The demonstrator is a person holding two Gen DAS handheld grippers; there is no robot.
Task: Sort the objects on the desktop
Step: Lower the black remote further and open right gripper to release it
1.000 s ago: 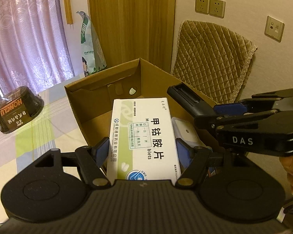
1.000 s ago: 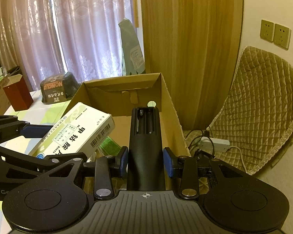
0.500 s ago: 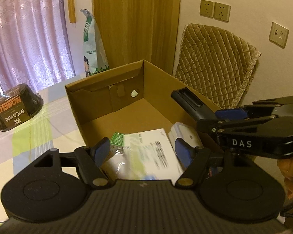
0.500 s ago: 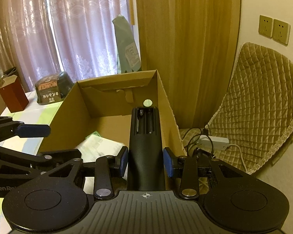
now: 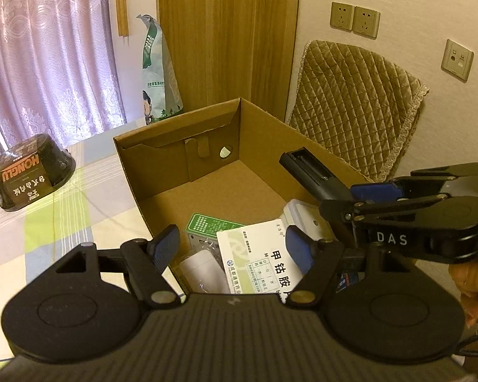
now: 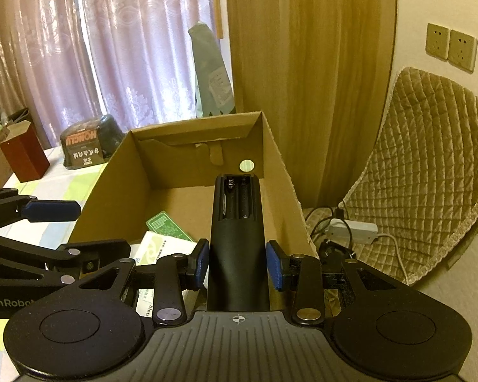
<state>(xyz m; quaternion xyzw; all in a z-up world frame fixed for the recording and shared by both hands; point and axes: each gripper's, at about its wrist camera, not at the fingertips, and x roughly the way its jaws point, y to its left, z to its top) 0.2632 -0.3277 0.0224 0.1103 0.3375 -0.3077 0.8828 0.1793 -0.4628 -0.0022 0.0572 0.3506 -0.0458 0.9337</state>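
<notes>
Left wrist view: the left tongs (image 5: 231,248) hang wide open and empty above the open brown cardboard box (image 5: 302,133), which stands on the checked-cloth surface (image 5: 47,219). Inside lie a white medicine carton with green printing (image 5: 258,261), a green-labelled blister pack (image 5: 207,226) and a white plastic device (image 5: 302,219). A black instant-noodle bowl (image 5: 32,172) sits upside down to the left.

Right wrist view: the right tongs (image 6: 238,265) are clamped on a black remote control with its battery bay uncovered (image 6: 238,242), held over the box's right side. A dark red box (image 6: 24,156) stands on the far surface.
</notes>
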